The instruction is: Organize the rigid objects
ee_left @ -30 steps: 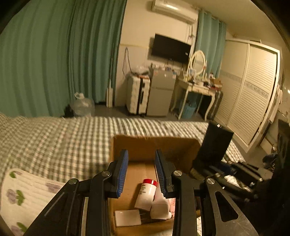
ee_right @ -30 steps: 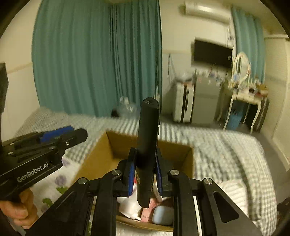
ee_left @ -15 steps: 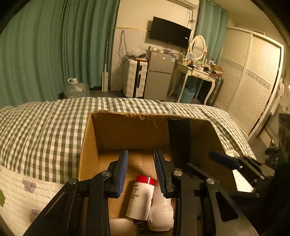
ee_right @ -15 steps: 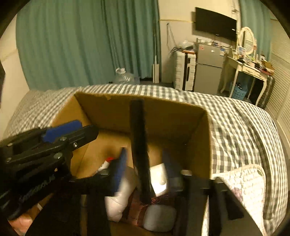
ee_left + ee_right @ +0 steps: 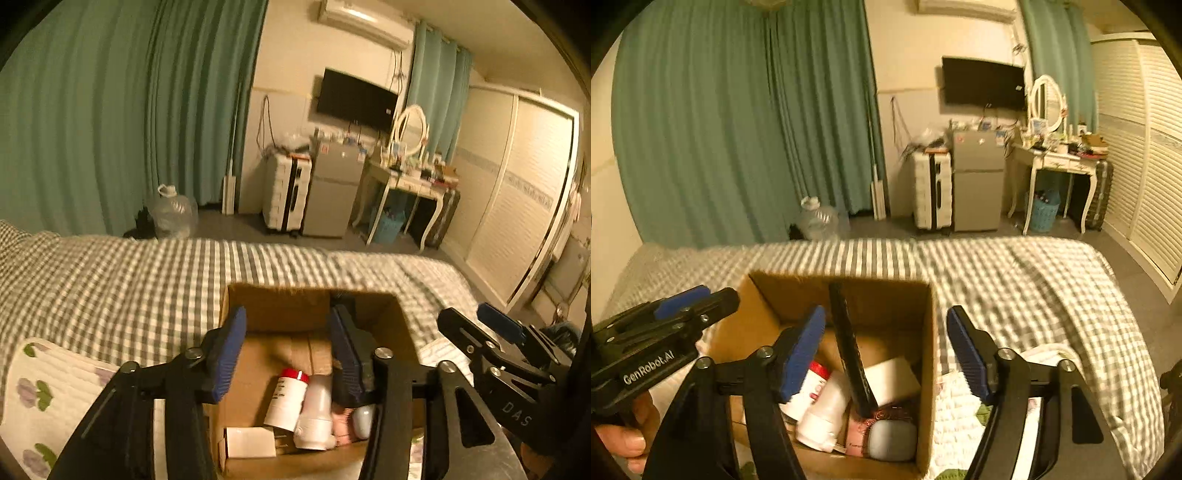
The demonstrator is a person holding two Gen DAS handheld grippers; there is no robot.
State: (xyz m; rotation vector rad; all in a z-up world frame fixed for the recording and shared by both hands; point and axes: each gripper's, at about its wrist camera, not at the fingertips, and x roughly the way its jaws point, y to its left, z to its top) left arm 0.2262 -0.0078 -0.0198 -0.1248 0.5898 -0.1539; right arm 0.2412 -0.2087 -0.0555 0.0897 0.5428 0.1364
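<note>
An open cardboard box (image 5: 929,332) (image 5: 258,306) sits on the checked bed. A long black object (image 5: 849,343) stands leaning inside it, free of any grip. Around it lie a red-capped white bottle (image 5: 286,398), a white bottle (image 5: 316,413), a white block (image 5: 892,378), a grey rounded item (image 5: 892,439) and a pink item (image 5: 857,432). My right gripper (image 5: 886,354) is open and empty above the box. My left gripper (image 5: 286,349) is open and empty above the box's left side. Each gripper shows in the other's view: left (image 5: 676,314), right (image 5: 487,332).
The bed has a checked cover (image 5: 110,288) and a floral quilt (image 5: 33,398). Beyond the bed are green curtains (image 5: 129,129), a water jug (image 5: 171,212), a white suitcase (image 5: 284,195), a small fridge (image 5: 332,192), a dressing table (image 5: 410,184) and a wardrobe (image 5: 517,203).
My right gripper opened and let go of the long black object, which now stands in the box. Both grippers have pulled back and up from the box.
</note>
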